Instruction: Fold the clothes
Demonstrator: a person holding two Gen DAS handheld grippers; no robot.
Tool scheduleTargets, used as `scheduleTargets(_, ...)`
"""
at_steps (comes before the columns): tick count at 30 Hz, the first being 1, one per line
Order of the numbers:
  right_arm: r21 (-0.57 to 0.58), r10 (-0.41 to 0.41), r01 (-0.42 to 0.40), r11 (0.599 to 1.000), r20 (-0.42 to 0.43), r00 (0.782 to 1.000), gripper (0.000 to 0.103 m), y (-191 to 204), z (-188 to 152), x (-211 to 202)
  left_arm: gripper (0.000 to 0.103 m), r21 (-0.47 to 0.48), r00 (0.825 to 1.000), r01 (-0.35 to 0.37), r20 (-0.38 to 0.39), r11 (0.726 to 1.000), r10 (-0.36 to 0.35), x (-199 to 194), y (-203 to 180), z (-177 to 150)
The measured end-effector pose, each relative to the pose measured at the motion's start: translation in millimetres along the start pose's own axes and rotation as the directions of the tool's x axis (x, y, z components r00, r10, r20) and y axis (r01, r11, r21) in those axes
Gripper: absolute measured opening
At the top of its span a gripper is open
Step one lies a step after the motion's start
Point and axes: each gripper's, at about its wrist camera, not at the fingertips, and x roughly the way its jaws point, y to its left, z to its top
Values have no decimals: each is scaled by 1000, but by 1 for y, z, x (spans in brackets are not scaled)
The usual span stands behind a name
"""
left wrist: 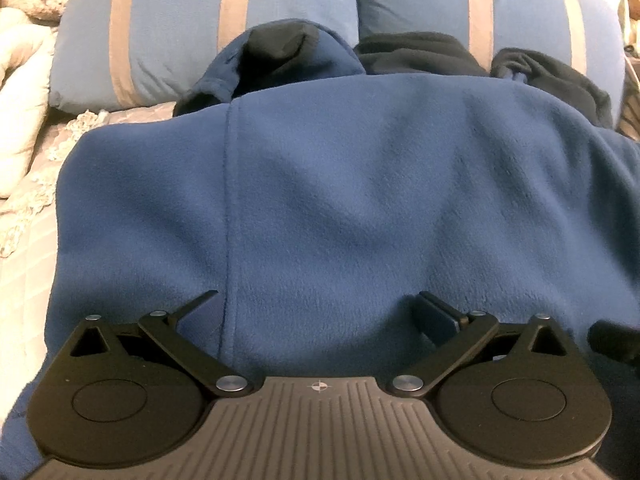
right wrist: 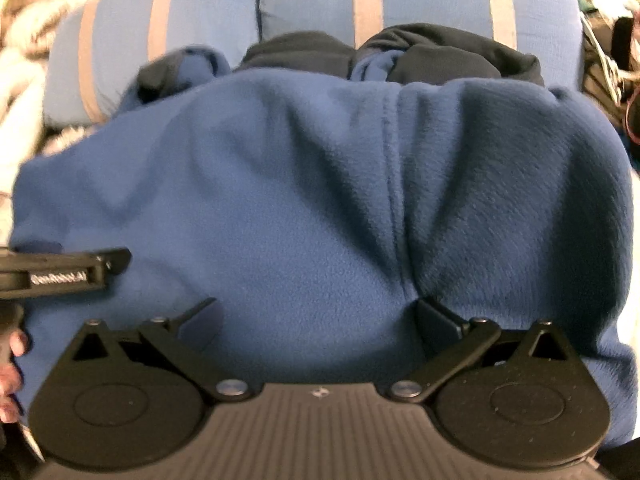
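A blue fleece garment [left wrist: 340, 184] with dark lining lies spread on a bed and fills both views; a seam runs down it. My left gripper [left wrist: 318, 306] stands wide open just above the near part of the fleece, its fingers apart with cloth showing between them. My right gripper [right wrist: 316, 312] is also wide open over the same fleece [right wrist: 300, 200]; its right finger [right wrist: 432, 316] presses into a pucker where the seam bunches. The left gripper's body [right wrist: 64, 270] shows at the left edge of the right wrist view, with a hand [right wrist: 12, 364] below it.
Two blue pillows with tan stripes [left wrist: 208, 28] [right wrist: 420, 4] lie behind the garment. A dark garment [left wrist: 424, 56] is bunched against them. A pale quilted bedspread [left wrist: 24, 280] and cream blankets [left wrist: 20, 92] lie to the left. Clutter [right wrist: 612, 64] sits at the far right.
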Motion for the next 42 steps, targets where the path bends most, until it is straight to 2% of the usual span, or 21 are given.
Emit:
scheduleTargets(4, 77, 89, -88, 993, -13, 996, 102, -15, 8, -19, 103, 19, 997, 24, 69, 1000, -25, -50, 13, 17)
scheduleTargets(6, 131, 203, -203, 970, 12, 979, 102, -26, 16, -45, 103, 29, 994, 35, 103, 999, -38, -75, 19, 25)
scheduleTargets(9, 111, 275, -282, 953, 81, 958, 102, -33, 33, -98, 103, 41, 986, 57, 155, 998, -63, -112, 30, 41)
scheduleTargets(11, 67, 296, -305, 950, 123, 947, 102, -36, 54, -141, 103, 31, 975, 103, 195, 994, -107, -139, 49, 67)
scheduleTargets(14, -22, 325, -327, 945, 203, 924, 102, -38, 89, -211, 103, 57, 957, 107, 264, 993, -118, -201, 78, 100)
scheduleTargets(18, -151, 327, -293, 944, 315, 891, 102, -37, 134, -307, 103, 88, 927, 109, 351, 990, -133, -283, 119, 144)
scheduleTargets(21, -171, 334, -290, 942, 361, 871, 102, -46, 169, -361, 103, 62, 912, 106, 391, 992, -122, -336, 161, 175)
scheduleTargets(23, -163, 366, -328, 931, 369, 855, 102, -55, 190, -392, 103, 26, 905, 115, 410, 993, -116, -355, 193, 184)
scheduleTargets(25, -142, 383, -356, 924, 363, 849, 102, -62, 207, -412, 103, 13, 903, 118, 414, 993, -112, -373, 207, 189)
scheduleTargets(28, -132, 364, -339, 931, 360, 859, 102, -76, 226, -442, 103, 17, 910, 136, 394, 991, -132, -391, 222, 194)
scheduleTargets(32, -135, 305, -275, 952, 343, 888, 102, -94, 242, -466, 103, 0, 914, 202, 359, 979, -188, -396, 252, 188)
scheduleTargets(35, -123, 253, -226, 966, 316, 914, 102, -109, 239, -470, 103, -41, 909, 269, 342, 962, -240, -381, 275, 163)
scheduleTargets(38, -87, 205, -188, 978, 273, 940, 102, -128, 225, -452, 103, -91, 904, 338, 309, 937, -296, -346, 294, 141)
scheduleTargets(40, -54, 183, -176, 983, 242, 953, 102, -139, 210, -429, 103, -87, 894, 373, 299, 924, -333, -326, 288, 126)
scheduleTargets(42, -22, 173, -172, 985, 204, 964, 102, -149, 192, -403, 103, -81, 866, 431, 316, 899, -387, -310, 275, 110)
